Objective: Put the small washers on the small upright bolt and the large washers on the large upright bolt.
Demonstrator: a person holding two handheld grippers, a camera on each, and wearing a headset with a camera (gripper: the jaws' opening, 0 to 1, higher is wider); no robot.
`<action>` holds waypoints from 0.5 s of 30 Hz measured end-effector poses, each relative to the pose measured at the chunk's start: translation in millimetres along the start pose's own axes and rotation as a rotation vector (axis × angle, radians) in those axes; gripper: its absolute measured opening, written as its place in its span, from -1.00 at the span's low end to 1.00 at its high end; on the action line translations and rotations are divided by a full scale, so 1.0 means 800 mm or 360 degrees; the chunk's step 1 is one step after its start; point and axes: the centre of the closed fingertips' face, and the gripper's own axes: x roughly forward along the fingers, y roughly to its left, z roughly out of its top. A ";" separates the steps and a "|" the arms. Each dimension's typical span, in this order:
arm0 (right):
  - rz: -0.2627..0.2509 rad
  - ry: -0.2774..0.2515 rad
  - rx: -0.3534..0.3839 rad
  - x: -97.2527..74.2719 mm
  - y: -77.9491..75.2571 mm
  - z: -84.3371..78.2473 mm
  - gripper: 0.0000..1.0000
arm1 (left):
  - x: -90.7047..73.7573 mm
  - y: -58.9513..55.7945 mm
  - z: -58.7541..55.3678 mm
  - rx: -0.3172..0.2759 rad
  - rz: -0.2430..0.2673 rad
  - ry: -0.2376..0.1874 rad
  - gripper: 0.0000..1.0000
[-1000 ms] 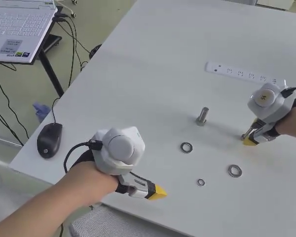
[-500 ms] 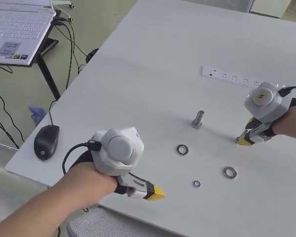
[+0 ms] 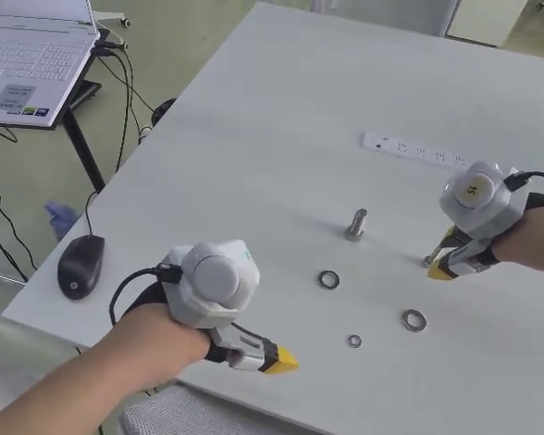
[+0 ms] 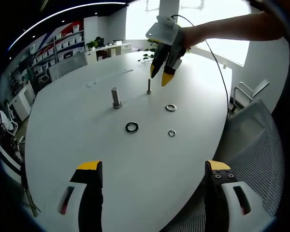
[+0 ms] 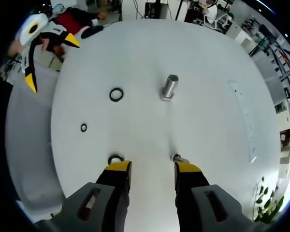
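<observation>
On the white table (image 3: 254,136) a large upright bolt (image 3: 356,224) (image 4: 116,98) (image 5: 169,87) stands mid-table. To its right a thin small bolt (image 4: 148,86) (image 5: 178,158) stands just off my right gripper's (image 3: 440,265) (image 5: 153,168) fingertip. That gripper is open with nothing between its jaws. A dark large washer (image 3: 328,279) (image 4: 132,127) (image 5: 116,94), a silver washer (image 3: 413,319) (image 4: 171,107) (image 5: 115,158) and a small washer (image 3: 354,341) (image 4: 171,133) (image 5: 83,127) lie flat. My left gripper (image 3: 281,361) (image 4: 153,166) hovers wide open at the near edge, holding nothing.
A white power strip (image 3: 408,149) lies beyond the bolts. Off the table's left side are a black mouse (image 3: 80,263) and a laptop (image 3: 27,54) on a lower stand. A mesh chair (image 4: 251,140) sits at the near edge.
The head view has shifted a little; both grippers, the bolts and the washers keep their places relative to one another.
</observation>
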 end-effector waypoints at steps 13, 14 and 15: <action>0.0079 -0.0031 -0.0010 0.007 0.068 0.010 -0.25 | -0.010 0.004 0.003 0.0012 0.0029 -0.0041 0.82; 0.0081 -0.0034 -0.0011 0.008 0.072 0.010 -0.25 | -0.011 0.004 0.004 0.0009 0.0025 -0.0047 0.82; 0.0087 -0.0039 -0.0010 0.009 0.076 0.012 -0.25 | -0.011 0.004 0.005 0.0009 0.0026 -0.0049 0.82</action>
